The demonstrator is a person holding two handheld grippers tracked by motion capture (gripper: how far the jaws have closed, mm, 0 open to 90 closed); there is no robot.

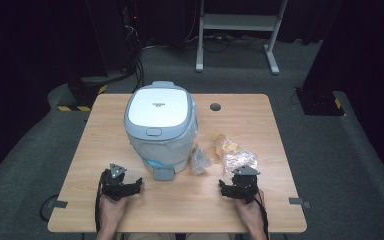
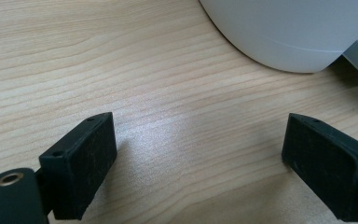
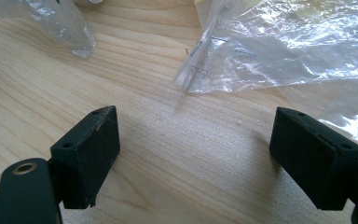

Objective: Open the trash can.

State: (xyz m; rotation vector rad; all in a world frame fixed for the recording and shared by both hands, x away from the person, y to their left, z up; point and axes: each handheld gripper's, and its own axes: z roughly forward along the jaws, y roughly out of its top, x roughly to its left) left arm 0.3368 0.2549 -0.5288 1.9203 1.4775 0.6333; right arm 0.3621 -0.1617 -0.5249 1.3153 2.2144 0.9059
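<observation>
L gripper [image 1: 139, 184] low on wooden table [image 1: 105, 130], jaws wide apart, nothing between, just short of pedal bin [image 1: 161, 125] base. R gripper [image 1: 221, 186] likewise spread wide, empty, jaws aimed at clear plastic bags [image 1: 239, 159] lying just ahead. Smaller crumpled wrapper [image 1: 199, 160] beside bin's foot pedal [image 1: 163, 173]. Yellowish packet [image 1: 222, 143] behind bags. Bin upright, lid shut, liner bag showing under rim, mid-table.

White-lidded grey bin [image 1: 158, 125], clear plastic bags [image 1: 239, 159], pale wood-grain table [image 1: 260, 120].
</observation>
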